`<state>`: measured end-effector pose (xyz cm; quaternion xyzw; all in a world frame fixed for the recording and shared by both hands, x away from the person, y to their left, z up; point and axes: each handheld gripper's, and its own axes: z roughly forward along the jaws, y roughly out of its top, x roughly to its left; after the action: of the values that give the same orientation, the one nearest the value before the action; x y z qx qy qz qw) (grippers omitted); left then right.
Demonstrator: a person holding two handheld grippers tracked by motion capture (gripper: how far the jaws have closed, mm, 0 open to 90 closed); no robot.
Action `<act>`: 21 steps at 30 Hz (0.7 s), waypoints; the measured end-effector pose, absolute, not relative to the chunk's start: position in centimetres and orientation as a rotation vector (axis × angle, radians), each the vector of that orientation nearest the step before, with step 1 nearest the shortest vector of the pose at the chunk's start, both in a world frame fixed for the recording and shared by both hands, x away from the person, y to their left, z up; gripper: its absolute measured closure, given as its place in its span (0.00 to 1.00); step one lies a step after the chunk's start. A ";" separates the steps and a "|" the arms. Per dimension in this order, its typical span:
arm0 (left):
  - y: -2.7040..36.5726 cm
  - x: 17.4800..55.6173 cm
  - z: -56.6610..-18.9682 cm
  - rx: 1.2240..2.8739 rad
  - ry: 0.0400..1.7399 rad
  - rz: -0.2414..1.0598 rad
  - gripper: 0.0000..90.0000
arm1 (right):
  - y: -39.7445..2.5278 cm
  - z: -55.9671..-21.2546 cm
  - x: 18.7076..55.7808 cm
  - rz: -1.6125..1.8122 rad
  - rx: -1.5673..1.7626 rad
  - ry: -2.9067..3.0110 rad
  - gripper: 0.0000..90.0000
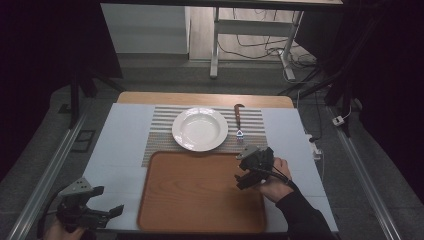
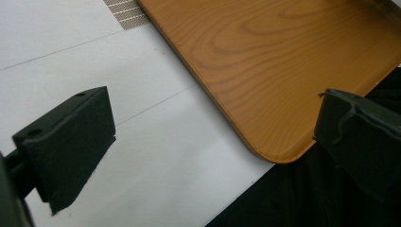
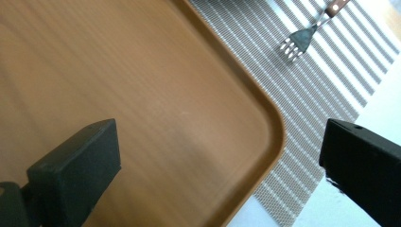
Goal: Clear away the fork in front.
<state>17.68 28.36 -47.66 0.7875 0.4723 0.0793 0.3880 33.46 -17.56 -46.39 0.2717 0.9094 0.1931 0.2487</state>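
A wooden tray (image 1: 200,192) lies at the table's near middle, on a white table cover (image 1: 125,135), its far edge overlapping a striped mat (image 1: 160,122). On the mat, at twelve o'clock from the tray, sits a white plate (image 1: 200,129), empty. A fork (image 1: 239,119) with a wooden handle lies at three o'clock from the plate, just beside it, tines toward the tray. The right gripper (image 1: 243,176) hangs over the tray's right edge, jaws spread wide, nothing between them; its own view looks past the tray's far right corner (image 3: 269,118) toward the fork (image 3: 302,35). The left gripper (image 1: 107,200) sits at eight o'clock from the tray, off its near left corner (image 2: 279,153), jaws likewise spread and empty.
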 end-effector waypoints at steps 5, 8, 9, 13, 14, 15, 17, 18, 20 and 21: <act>28.3 17.7 -47.7 2.007 1.201 0.205 0.00 | -17.2 -46.4 34.3 0.490 0.706 2.449 0.00; 28.3 17.7 -47.7 2.010 1.199 0.207 0.00 | -16.9 -46.3 34.9 0.454 0.676 2.429 0.00; 28.3 17.7 -47.7 2.010 1.199 0.207 0.00 | -16.8 -46.3 35.1 0.443 0.665 2.422 0.00; 28.3 17.7 -47.7 2.007 1.199 0.200 0.00 | -16.5 -46.2 36.2 0.409 0.635 2.407 0.00; 28.3 17.7 -47.7 2.007 1.199 0.200 0.00 | -16.4 -46.2 36.5 0.396 0.626 2.401 0.00; 28.3 17.7 -47.7 2.007 1.199 0.199 0.00 | -16.3 -46.2 36.8 0.389 0.620 2.393 0.00; 28.3 17.7 -47.7 2.008 1.199 0.199 0.00 | -16.2 -46.3 37.4 0.371 0.611 2.394 0.00; 28.3 17.7 -47.7 2.009 1.198 0.198 0.00 | -16.1 -46.3 37.8 0.363 0.599 2.385 0.00; 28.3 17.7 -47.7 2.008 1.198 0.195 0.00 | -15.9 -46.4 38.4 0.346 0.597 2.376 0.01; 28.3 17.7 -47.7 2.008 1.198 0.195 0.00 | -15.9 -46.4 38.7 0.333 0.580 2.383 0.01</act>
<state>17.73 28.34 -47.67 0.7890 0.4708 0.0767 0.3871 38.72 -15.88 -46.44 0.2215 0.9098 0.1270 0.3272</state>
